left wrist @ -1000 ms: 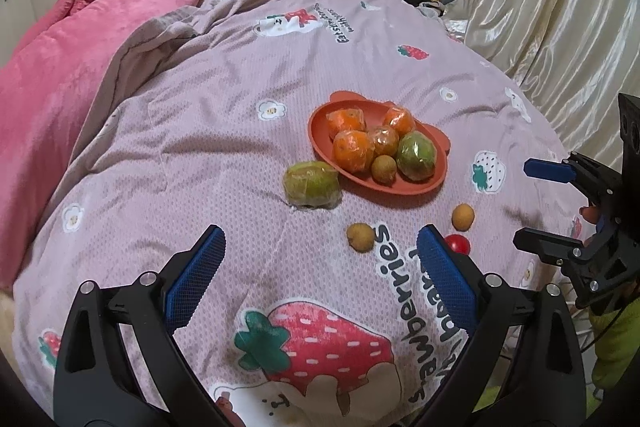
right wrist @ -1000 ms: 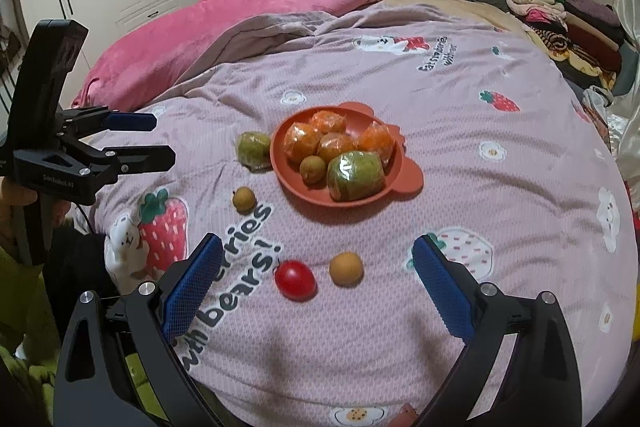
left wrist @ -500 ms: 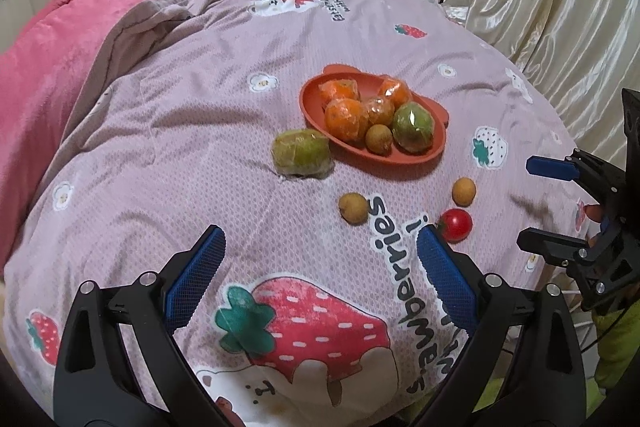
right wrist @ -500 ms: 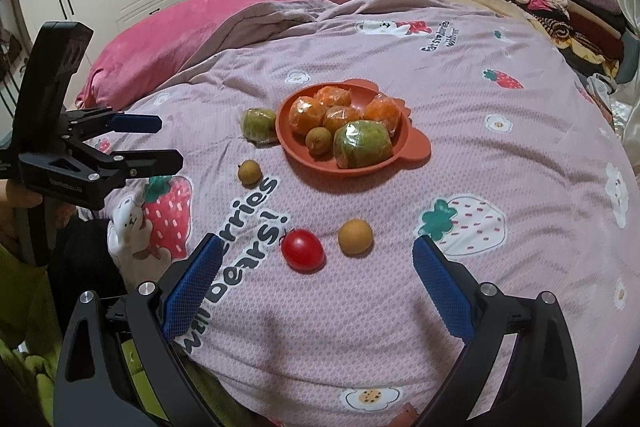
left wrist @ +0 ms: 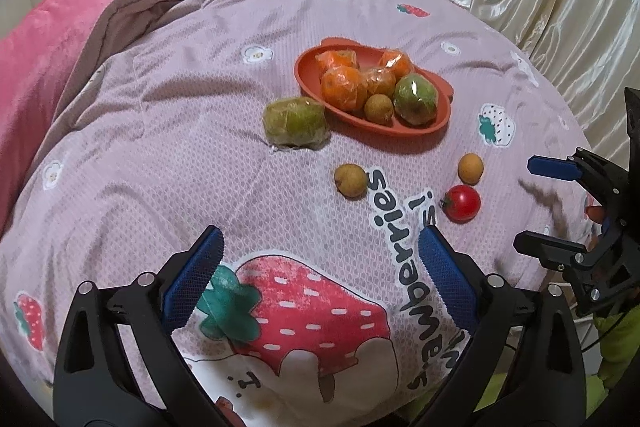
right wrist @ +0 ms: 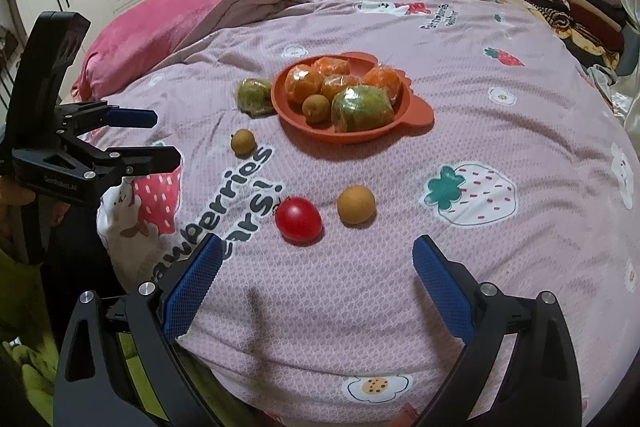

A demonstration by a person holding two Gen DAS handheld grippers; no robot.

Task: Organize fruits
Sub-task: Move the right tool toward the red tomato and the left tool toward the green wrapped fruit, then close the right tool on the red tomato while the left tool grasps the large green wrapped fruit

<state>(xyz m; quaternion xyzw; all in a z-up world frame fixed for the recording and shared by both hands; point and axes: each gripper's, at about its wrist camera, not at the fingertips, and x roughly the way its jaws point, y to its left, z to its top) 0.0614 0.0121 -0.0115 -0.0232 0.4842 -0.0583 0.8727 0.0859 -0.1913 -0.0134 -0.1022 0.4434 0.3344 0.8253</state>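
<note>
Right tool [right wrist: 314,283], jaws spread and empty, is held nearest the tomato [right wrist: 298,219], just ahead between them; left tool [left wrist: 318,281], also spread, is farther.

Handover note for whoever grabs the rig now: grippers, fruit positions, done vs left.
Left gripper: open, empty, above the bedspread.
Right gripper: open, empty, just short of the tomato.
Done: the orange plate holds four wrapped oranges, a wrapped green fruit and a small brown fruit.
Left, all loose on the bedspread: tomato, round tan fruit beside it, small brown fruit by the lettering, wrapped green fruit against the plate's left edge.
Likely next: right gripper takes the tomato or the tan fruit.
</note>
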